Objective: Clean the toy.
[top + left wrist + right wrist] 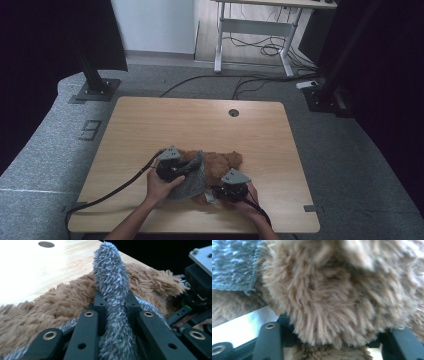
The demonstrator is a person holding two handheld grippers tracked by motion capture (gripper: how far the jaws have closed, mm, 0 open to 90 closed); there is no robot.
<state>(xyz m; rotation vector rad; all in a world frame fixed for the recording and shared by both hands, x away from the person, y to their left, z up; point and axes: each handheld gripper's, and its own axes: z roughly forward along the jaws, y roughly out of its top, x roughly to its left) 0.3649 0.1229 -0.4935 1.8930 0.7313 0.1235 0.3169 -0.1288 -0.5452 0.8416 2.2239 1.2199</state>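
Shaggy brown plush toy (220,167), fuzzy grey cloth (111,285), smooth pale wood-grain table (150,125), matt black plastic tool (113,305).

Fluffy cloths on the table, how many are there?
2: a grey fluffy cloth pinched in the left tongs, and a brown fluffy cloth under it, by the right tongs.

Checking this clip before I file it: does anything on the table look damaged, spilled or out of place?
Nothing stands out. The brown plush fabric lies rumpled on the wooden table, with the grey fuzzy piece pinched in the left gripper. The right gripper has brown plush between its jaws. No tears or spills show.
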